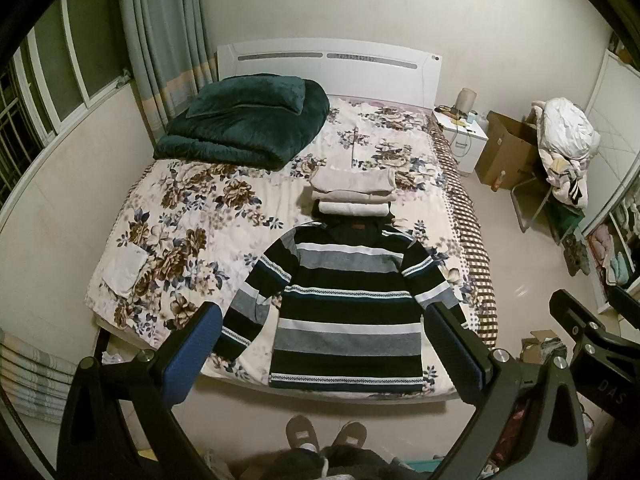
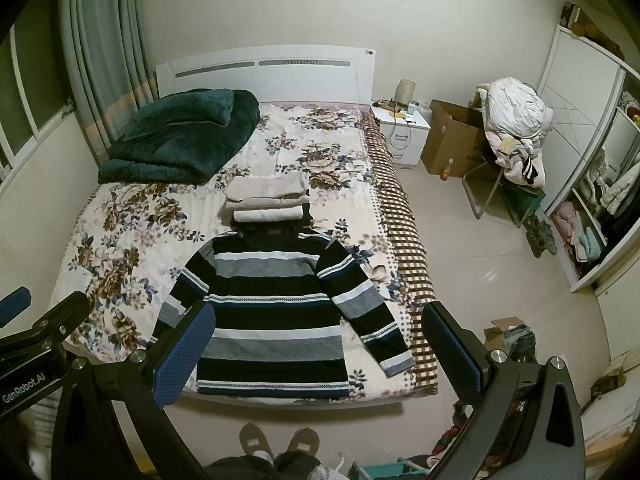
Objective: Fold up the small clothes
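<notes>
A black, grey and white striped sweater (image 1: 344, 304) (image 2: 276, 312) lies flat at the foot of the bed, collar toward the headboard, both sleeves spread down and out. Just beyond its collar sits a stack of folded beige clothes (image 1: 354, 192) (image 2: 268, 200). My left gripper (image 1: 328, 356) hangs open above the sweater's hem, nothing between its blue pads (image 1: 198, 356). My right gripper (image 2: 316, 354) is open too, held above the hem and the right sleeve, and part of it (image 1: 588, 328) shows in the left wrist view.
The bed's floral sheet (image 1: 180, 216) carries a folded dark green blanket (image 1: 248, 124) near the white headboard (image 1: 328, 68). A nightstand (image 2: 402, 130), cardboard box (image 2: 452, 140), a chair piled with laundry (image 2: 514, 128) and a wardrobe (image 2: 592, 184) stand right. A person's slippered feet (image 2: 280, 440) are at the bed's foot.
</notes>
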Motion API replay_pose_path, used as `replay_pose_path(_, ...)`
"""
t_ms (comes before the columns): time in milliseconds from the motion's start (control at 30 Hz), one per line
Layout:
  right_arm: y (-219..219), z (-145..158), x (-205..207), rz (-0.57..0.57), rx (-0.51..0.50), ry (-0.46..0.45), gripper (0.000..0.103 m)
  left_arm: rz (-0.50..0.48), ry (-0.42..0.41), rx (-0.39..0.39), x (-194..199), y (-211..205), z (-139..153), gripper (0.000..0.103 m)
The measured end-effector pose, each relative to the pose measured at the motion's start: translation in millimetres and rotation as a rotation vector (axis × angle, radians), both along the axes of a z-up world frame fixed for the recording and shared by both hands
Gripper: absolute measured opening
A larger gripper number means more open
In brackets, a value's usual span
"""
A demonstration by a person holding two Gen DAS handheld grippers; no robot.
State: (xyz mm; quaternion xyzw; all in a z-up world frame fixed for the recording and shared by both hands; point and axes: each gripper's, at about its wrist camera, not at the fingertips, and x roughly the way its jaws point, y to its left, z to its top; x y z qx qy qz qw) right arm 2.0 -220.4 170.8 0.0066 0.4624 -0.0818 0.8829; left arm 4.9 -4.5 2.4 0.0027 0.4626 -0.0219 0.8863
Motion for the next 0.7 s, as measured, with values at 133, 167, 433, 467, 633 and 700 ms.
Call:
replay_pose_path(133,0.3,1.0,-0.1,-0.001,0.001,-0.002,0.103,0.001,-0.003,0.001,-0.6,0.6,-0.2,0.103)
replay_pose_path(167,0.5,1.1,0.1,-0.001,0.001,-0.002,0.103,0.001,-0.002,-0.001,-0.3,0.5,-0.2,0.103)
replay_pose_path(433,0.6,1.8,0.0,-0.003,0.009,-0.003,0.103,-0.003,-0.002,0.001,1.3,-0.5,-0.7,0.103)
replay_pose_path(467,0.3,0.8,1.1,-0.006,0.013,-0.003,0.103,0.000,-0.004,0.000,-0.9,0.8,-0.4,0.103)
replay_pose_path(633,-7.4,-14.3,16.9,-0.054,0.072,0.003,0.103,0.033,-0.080,0.041,14.1,-15.5,-1.2,0.103)
replay_pose_path(700,-12.0,-37.4,31.1,-0.099,0.091,0.022,0.103,0.046,-0.126,0.083,27.6,-22.5,-13.9,0.103)
